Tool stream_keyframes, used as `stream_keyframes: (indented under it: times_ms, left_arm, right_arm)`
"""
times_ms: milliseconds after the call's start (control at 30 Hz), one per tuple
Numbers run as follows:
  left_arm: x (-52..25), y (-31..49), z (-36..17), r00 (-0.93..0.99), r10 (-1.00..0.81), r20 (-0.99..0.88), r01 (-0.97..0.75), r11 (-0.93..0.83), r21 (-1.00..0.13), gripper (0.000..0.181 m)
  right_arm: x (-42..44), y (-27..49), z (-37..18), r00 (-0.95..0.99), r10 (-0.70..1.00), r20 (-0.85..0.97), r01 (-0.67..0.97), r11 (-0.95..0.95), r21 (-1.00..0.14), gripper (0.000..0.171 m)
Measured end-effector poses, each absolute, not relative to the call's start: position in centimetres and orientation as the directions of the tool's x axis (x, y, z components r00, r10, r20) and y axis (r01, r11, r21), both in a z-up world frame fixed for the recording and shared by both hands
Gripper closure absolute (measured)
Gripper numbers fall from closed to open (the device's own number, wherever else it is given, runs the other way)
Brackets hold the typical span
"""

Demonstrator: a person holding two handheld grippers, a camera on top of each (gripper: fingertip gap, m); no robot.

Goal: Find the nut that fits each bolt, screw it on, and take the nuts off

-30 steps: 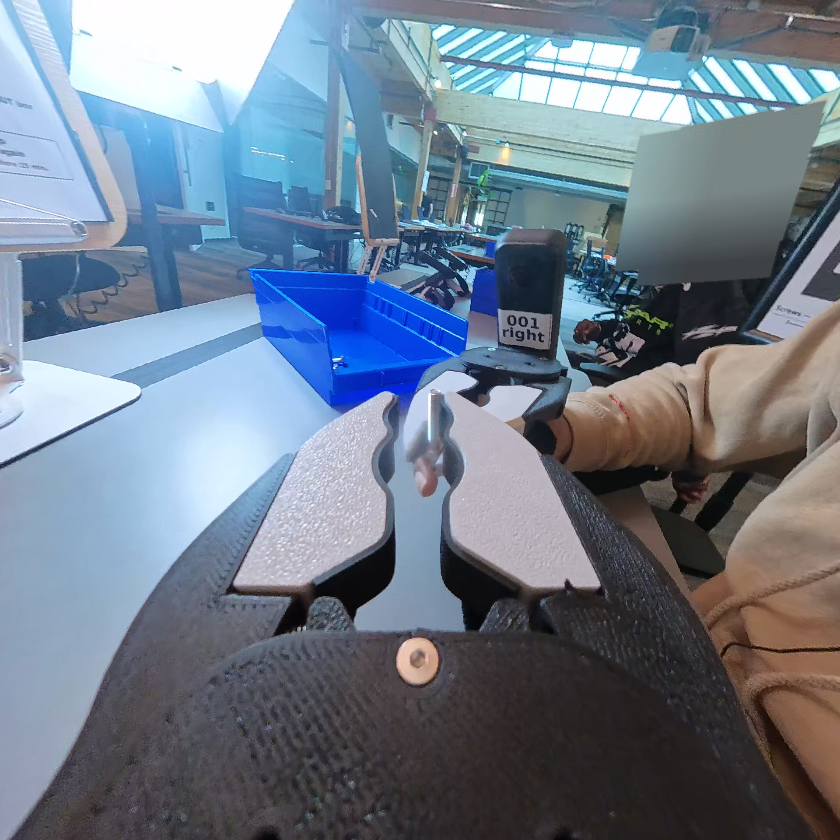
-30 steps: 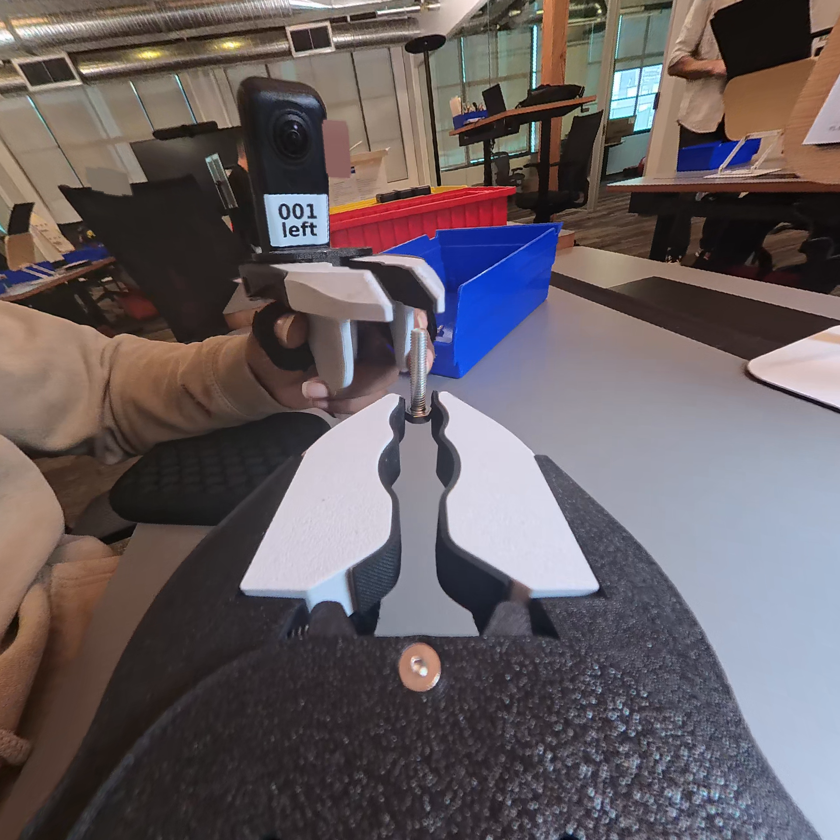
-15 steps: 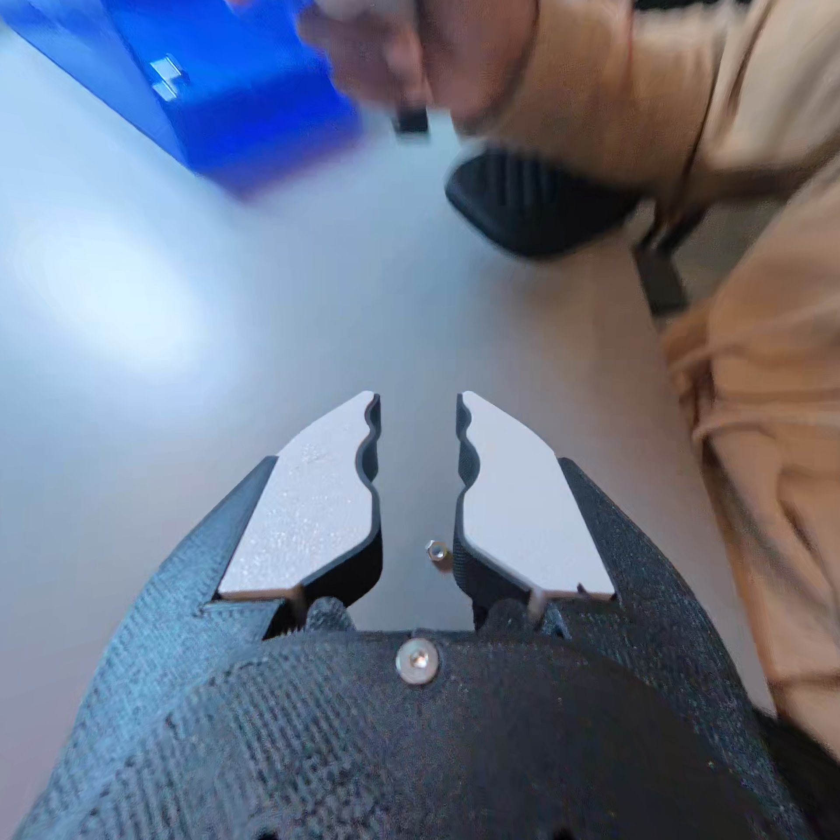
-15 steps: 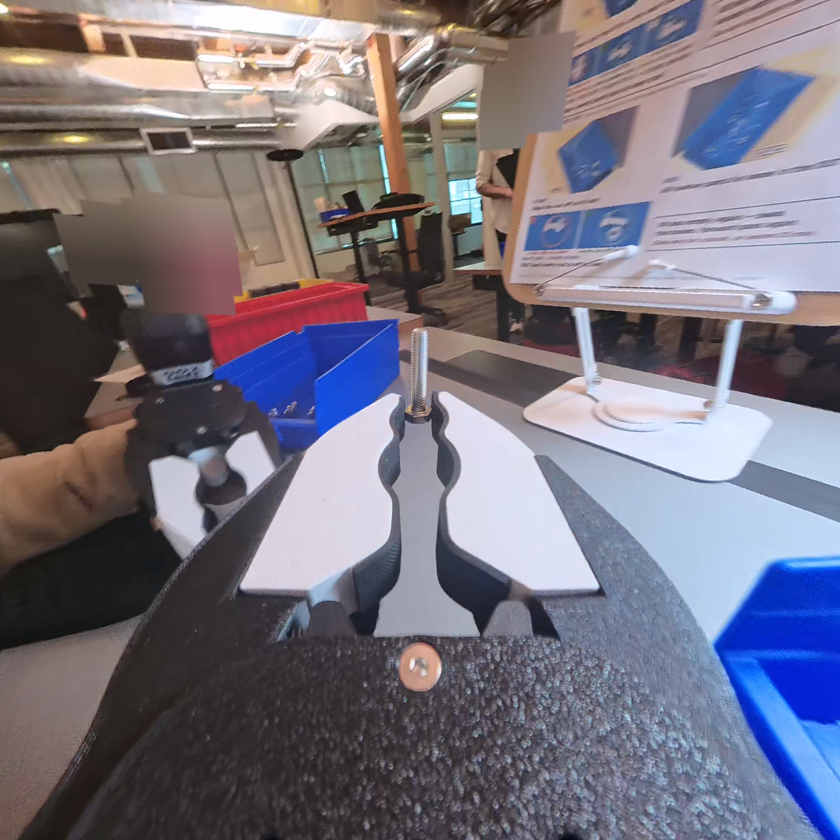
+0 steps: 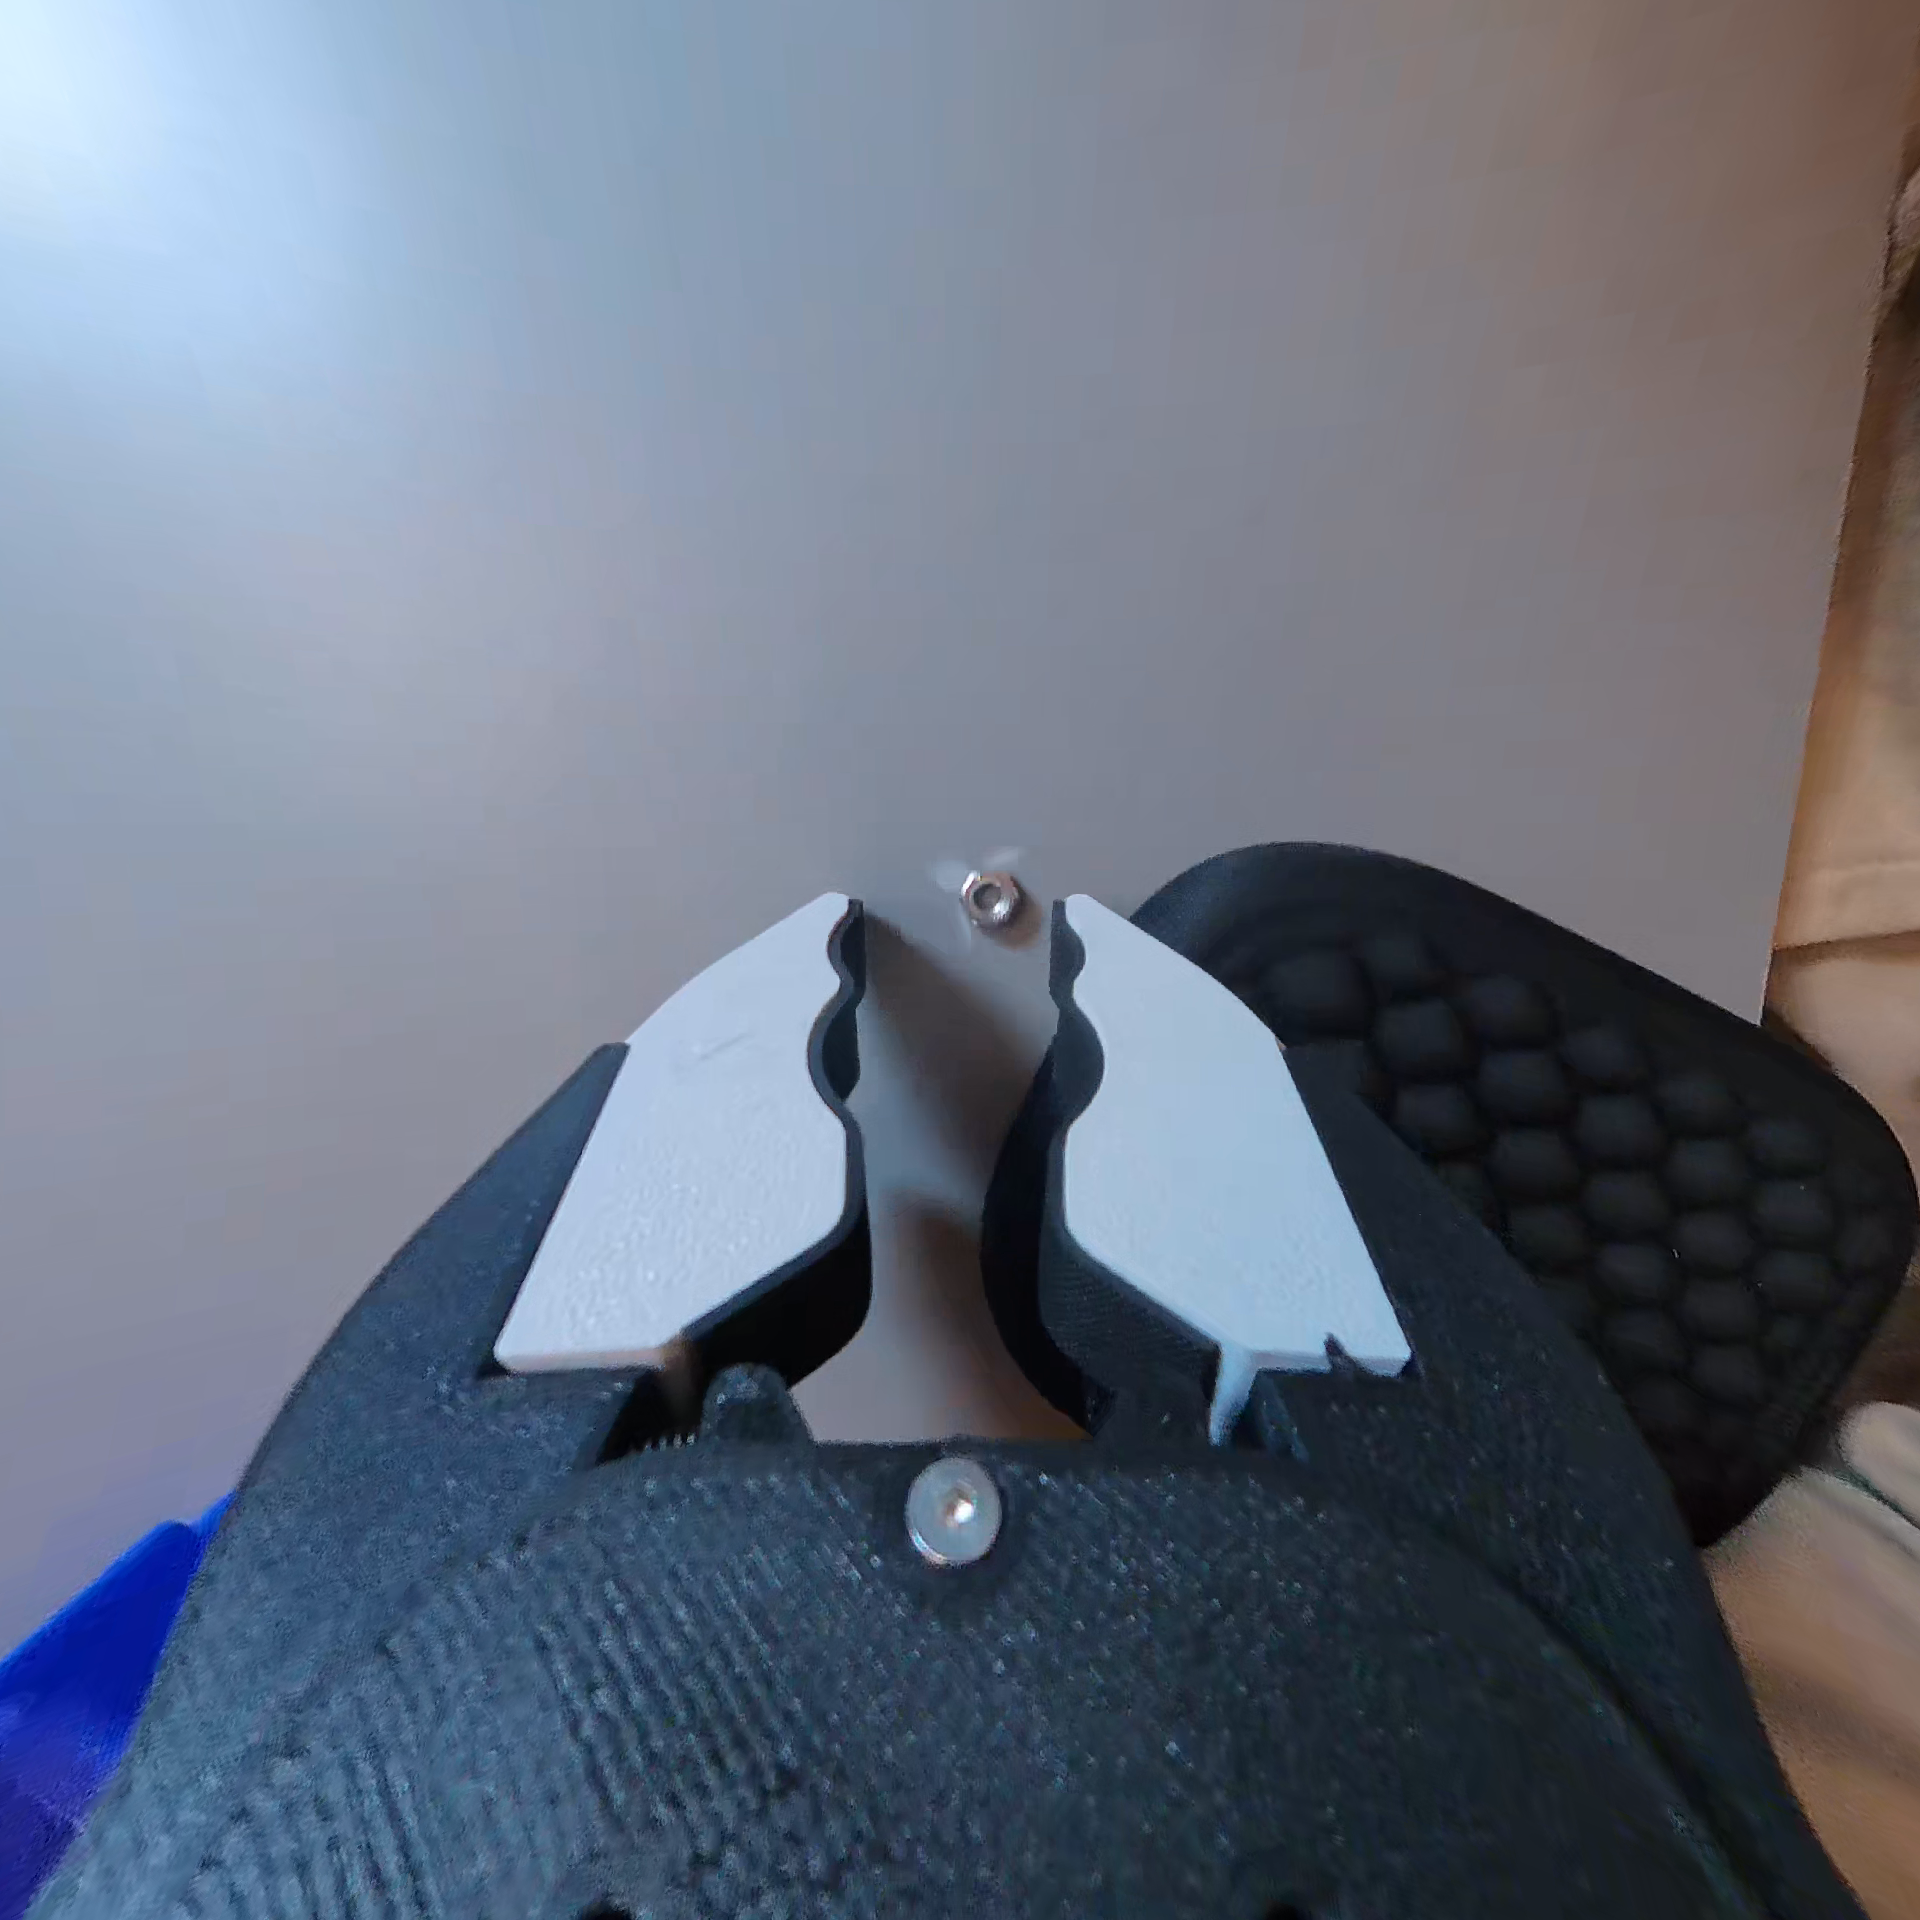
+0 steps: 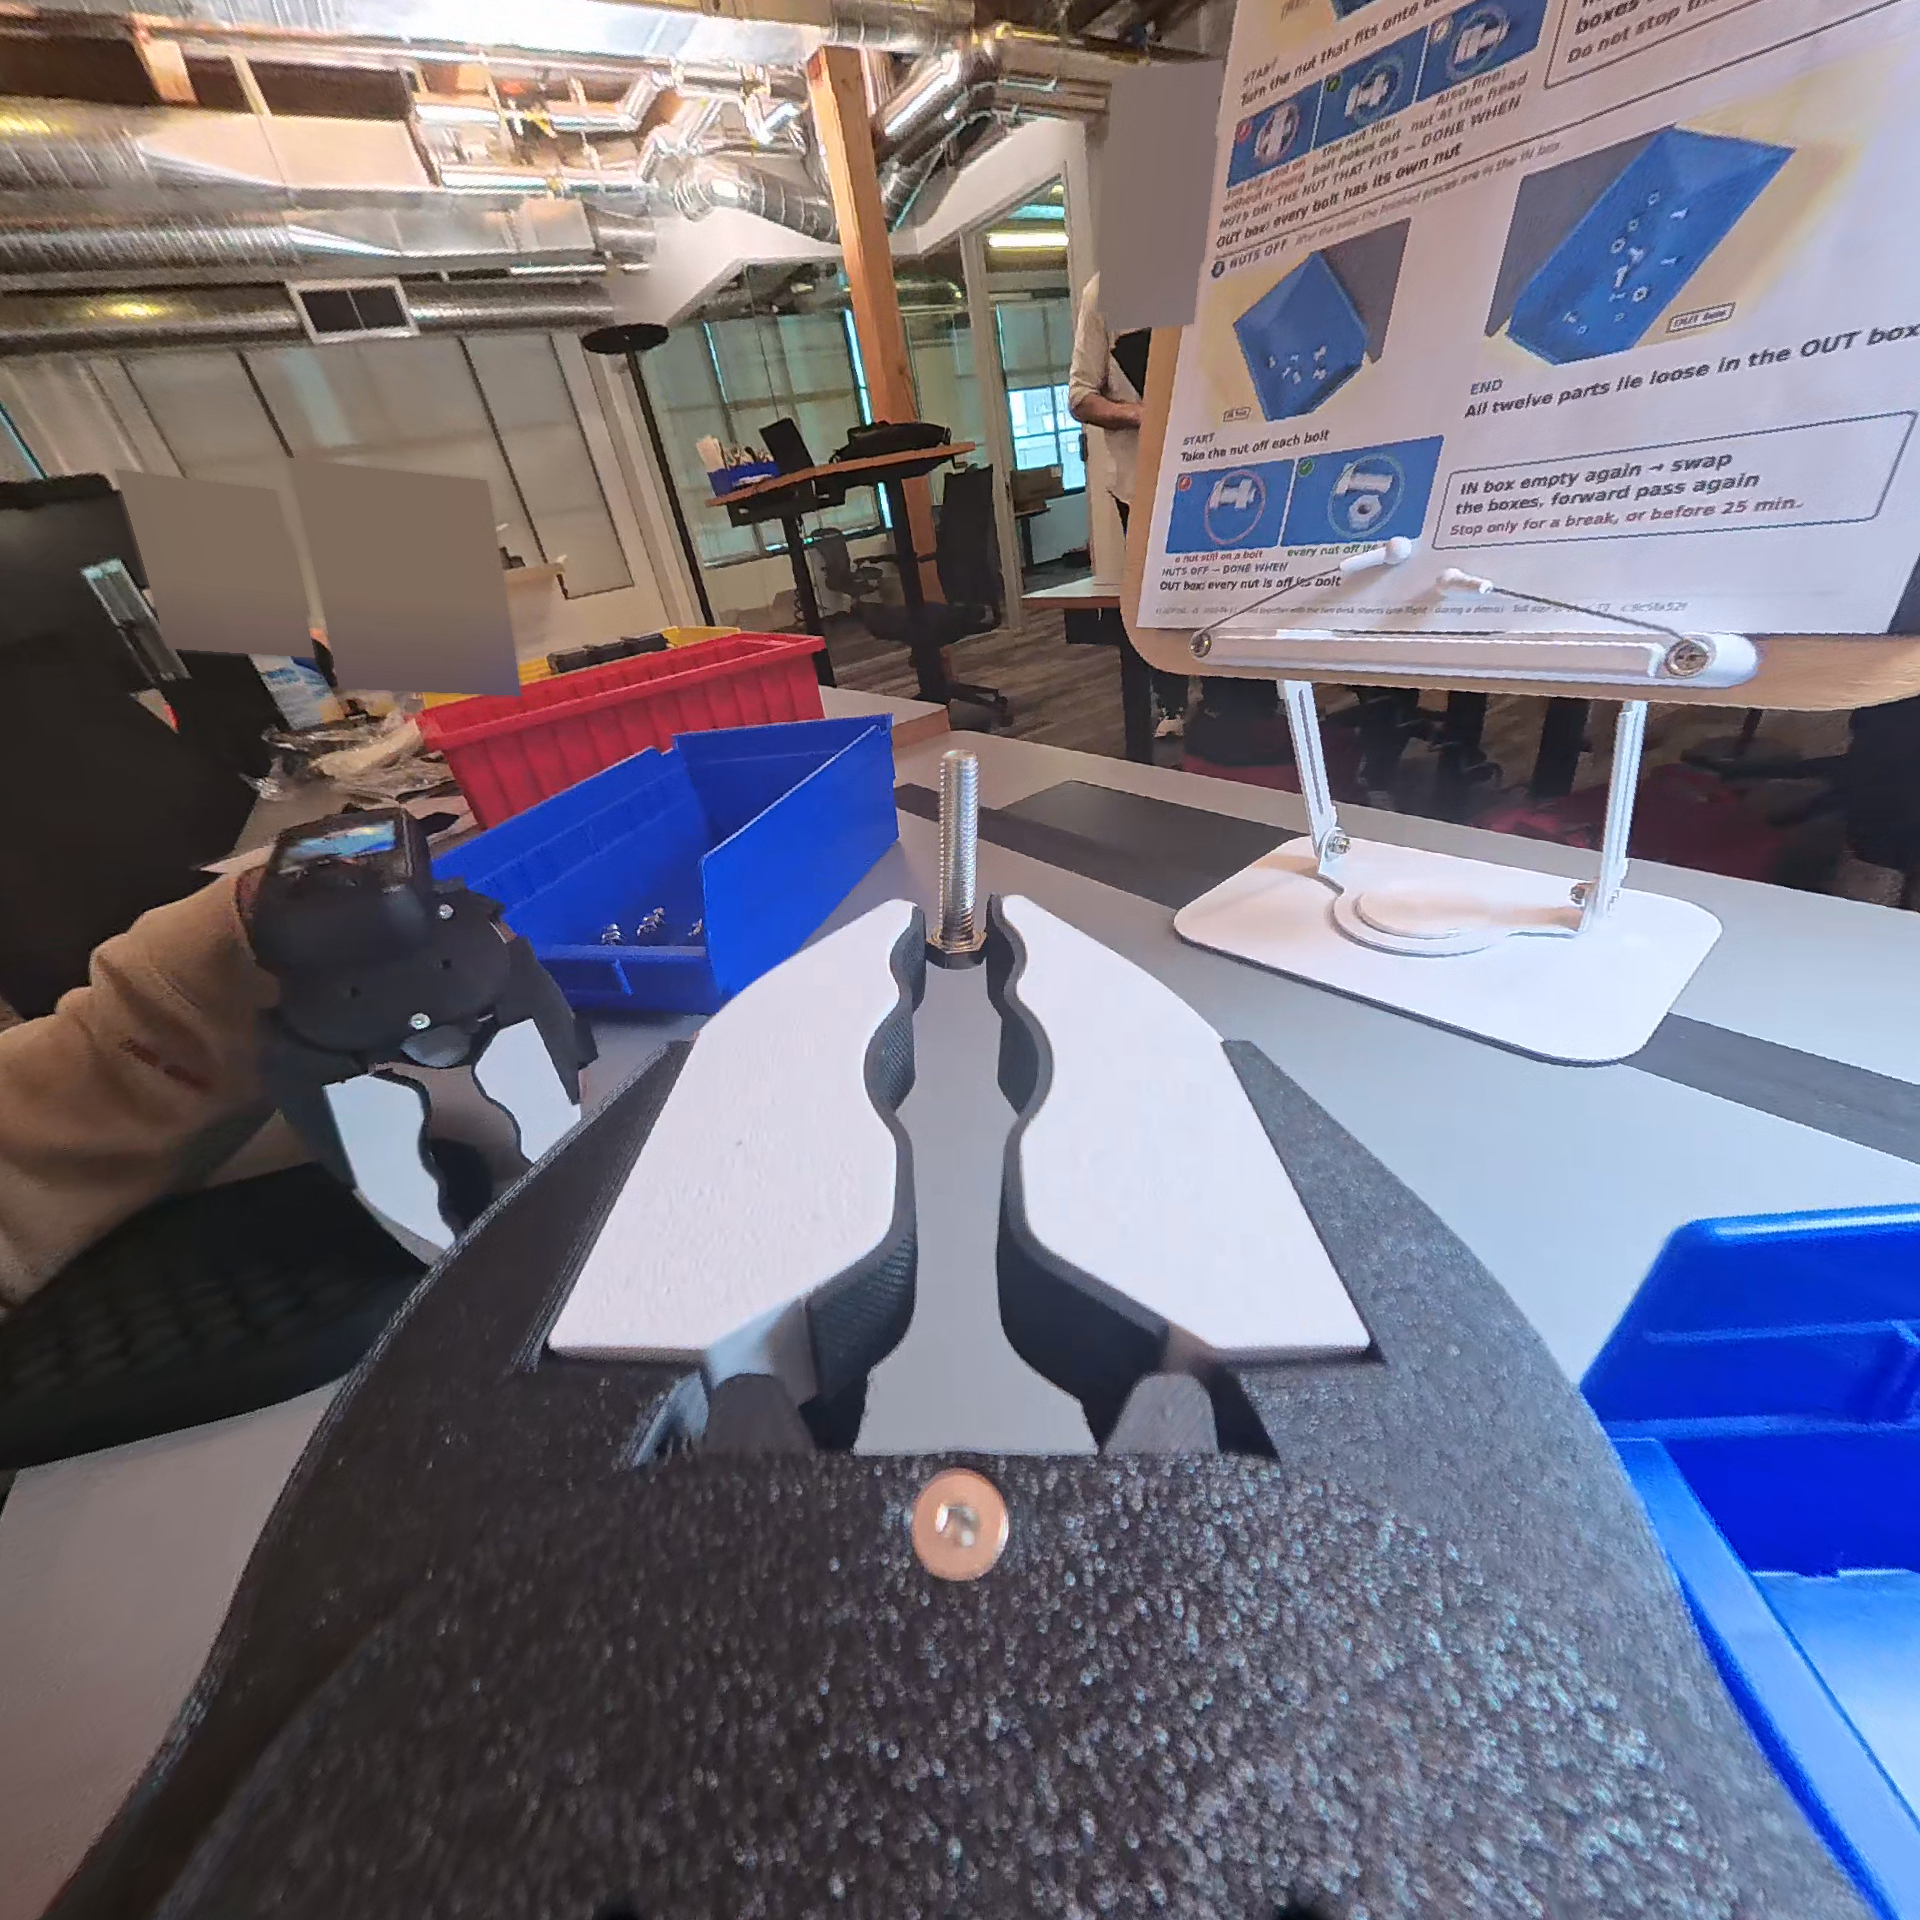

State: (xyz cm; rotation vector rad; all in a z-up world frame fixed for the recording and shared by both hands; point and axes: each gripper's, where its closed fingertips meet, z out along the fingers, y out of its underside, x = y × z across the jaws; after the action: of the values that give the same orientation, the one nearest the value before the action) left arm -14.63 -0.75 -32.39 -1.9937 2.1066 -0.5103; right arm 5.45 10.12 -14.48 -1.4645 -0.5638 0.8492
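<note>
A small silver nut (image 5: 989, 900) lies loose on the grey table (image 5: 727, 520). My left gripper (image 5: 956, 914) points down at the table, open and empty. The nut sits just beyond its fingertips, nearer the right one. My right gripper (image 6: 958, 925) is shut on the head of a silver bolt (image 6: 958, 831), which stands upright with its thread bare. The left gripper also shows in the right wrist view (image 6: 447, 1101), low at the left with its fingers down on the table.
A blue bin (image 6: 727, 883) holding several small bolts stands behind the left gripper, with a red bin (image 6: 623, 717) beyond it. Another blue bin (image 6: 1766, 1455) is at the near right. An instruction board on a white stand (image 6: 1455, 935) stands at the right. A black honeycomb pad (image 5: 1558, 1143) lies at the table's edge. The left gripper's tips are roughly 30 cm from the right gripper's.
My left gripper left the bolt, tipped down to the table and opened; the nut now lies at its fingertips instead of between its fingers. My right gripper swung right with the bolt.
</note>
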Motion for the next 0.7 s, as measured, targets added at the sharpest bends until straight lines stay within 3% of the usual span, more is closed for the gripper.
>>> stream_keyframes:
  times_ms: [400, 467, 600, 700]
  left_arm:
    - [-14.2, -1.4, -32.6, -0.126, -0.989, 0.082, -0.93, 0.089, -0.356, 0.171]
    - [-13.1, -0.9, -32.1, -0.138, -0.99, 0.041, -0.905, 0.109, -0.411, 0.171]
    - [-9.9, -0.1, -29.6, -0.125, -0.992, -0.026, -0.802, 0.117, -0.586, 0.171]
    - [-7.3, 0.9, -28.0, -0.071, -0.995, -0.077, -0.69, 0.104, -0.716, 0.171]
  right_arm:
    - [8.3, 10.9, -12.4, 0.641, 0.747, -0.173, -0.191, -0.063, -0.98, 0.16]
    - [11.2, 12.0, -11.1, 0.698, 0.697, -0.163, -0.162, -0.068, -0.985, 0.16]
    - [20.4, 16.6, -12.9, 0.893, 0.449, -0.01, 0.111, -0.244, -0.963, 0.161]
    - [28.0, 20.0, -19.3, 0.928, 0.316, 0.196, 0.354, -0.586, -0.729, 0.16]
